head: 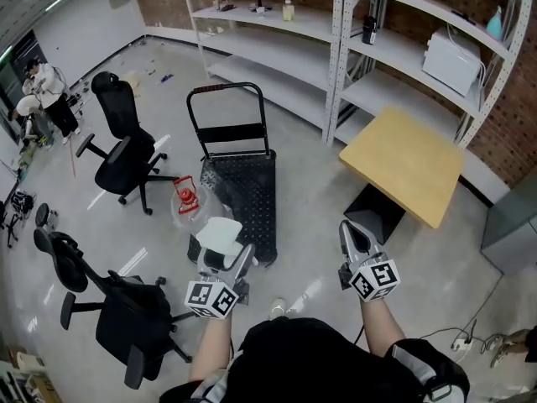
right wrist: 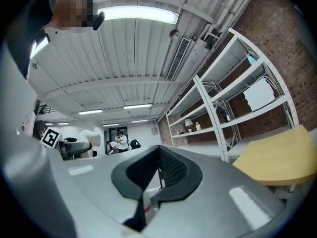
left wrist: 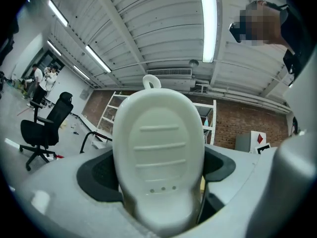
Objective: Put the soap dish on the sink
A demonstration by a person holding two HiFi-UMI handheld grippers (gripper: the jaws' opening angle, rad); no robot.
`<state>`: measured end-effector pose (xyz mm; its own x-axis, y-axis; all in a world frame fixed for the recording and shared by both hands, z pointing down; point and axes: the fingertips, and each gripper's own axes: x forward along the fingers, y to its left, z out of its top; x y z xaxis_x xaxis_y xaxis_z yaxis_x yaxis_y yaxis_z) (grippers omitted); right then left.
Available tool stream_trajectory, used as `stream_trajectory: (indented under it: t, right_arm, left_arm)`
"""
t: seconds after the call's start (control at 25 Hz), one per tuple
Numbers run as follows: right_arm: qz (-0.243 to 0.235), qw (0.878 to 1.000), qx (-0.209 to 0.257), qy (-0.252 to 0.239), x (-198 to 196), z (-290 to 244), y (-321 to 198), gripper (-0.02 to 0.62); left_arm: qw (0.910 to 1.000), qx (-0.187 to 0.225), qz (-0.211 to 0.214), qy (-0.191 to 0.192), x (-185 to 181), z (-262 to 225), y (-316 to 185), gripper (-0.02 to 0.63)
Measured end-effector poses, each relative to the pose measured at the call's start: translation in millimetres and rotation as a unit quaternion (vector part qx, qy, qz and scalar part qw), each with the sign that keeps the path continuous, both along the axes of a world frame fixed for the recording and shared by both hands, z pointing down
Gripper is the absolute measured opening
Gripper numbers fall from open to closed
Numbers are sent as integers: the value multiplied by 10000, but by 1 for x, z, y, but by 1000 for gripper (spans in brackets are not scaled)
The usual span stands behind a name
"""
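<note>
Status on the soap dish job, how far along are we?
Done: the soap dish is picked up, clamped upright in the left gripper and held in the air.
In hand: carrying only; the right gripper is shut and empty.
Left: the whole placement. No sink shows in any view, only shelving, a cart, office chairs and a wooden table.

1. The soap dish [left wrist: 158,152] was plain off-white.
2. The table top [head: 403,162] was pale yellow.
3. The platform trolley [head: 243,193] and office chairs [head: 126,162] were black.
4. The brick wall [head: 513,128] was red-brown.
</note>
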<state>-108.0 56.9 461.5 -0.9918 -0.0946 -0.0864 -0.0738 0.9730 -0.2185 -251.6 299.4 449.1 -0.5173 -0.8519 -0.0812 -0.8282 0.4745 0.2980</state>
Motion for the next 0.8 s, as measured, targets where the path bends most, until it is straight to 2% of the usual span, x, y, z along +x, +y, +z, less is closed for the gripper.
stream_trajectory:
  t: [0.4, 0.8]
  right_arm:
    - [699, 9975, 52, 116, 22, 6, -15, 6]
    - [1832, 9828, 57, 218, 92, 5, -46, 6]
  left_arm:
    - [9974, -58, 713, 26, -12, 8, -37, 464]
    - [9851, 43, 1715, 96, 4, 7, -103, 463]
